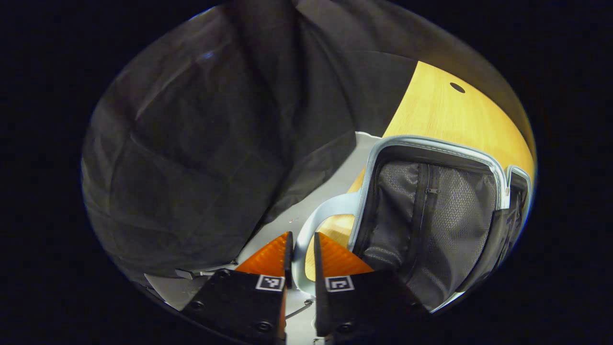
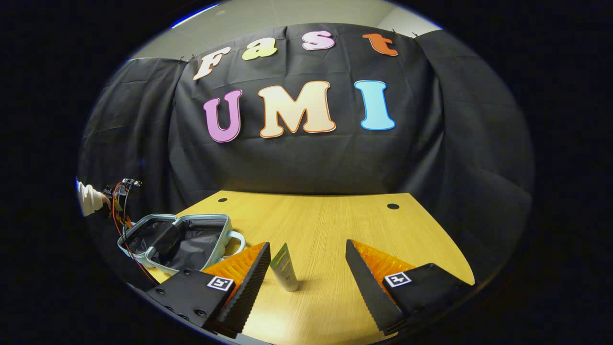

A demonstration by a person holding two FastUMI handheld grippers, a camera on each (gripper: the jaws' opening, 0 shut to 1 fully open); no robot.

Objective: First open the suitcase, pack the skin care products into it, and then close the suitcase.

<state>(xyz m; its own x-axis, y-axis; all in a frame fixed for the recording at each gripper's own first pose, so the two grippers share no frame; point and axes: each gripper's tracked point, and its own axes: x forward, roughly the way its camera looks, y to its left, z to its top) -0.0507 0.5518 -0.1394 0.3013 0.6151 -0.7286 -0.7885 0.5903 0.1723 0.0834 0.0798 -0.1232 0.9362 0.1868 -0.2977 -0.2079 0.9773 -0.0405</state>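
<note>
The pale blue suitcase [image 1: 431,143] lies open, its black mesh lining facing me. In the left gripper view, my left gripper [image 1: 302,235] is shut on the suitcase's pale handle [image 1: 316,215], which runs down between the two fingers. In the right gripper view, the open suitcase [image 2: 143,256] sits at the table's left end, with a handle [image 2: 238,239] on its near side. A small skin care tube [image 2: 284,273] stands cap-down on the wood. My right gripper [image 2: 307,243] is open around the tube, and the tube stands closer to its left finger without touching it.
The wooden table [image 2: 335,215] has two dark cable holes [image 2: 392,206] near its back edge. Black cloth [image 1: 191,167] hangs close behind and to the sides. A hand in a white sleeve [image 2: 88,197] holds a device with red wires [image 2: 119,191] beyond the suitcase.
</note>
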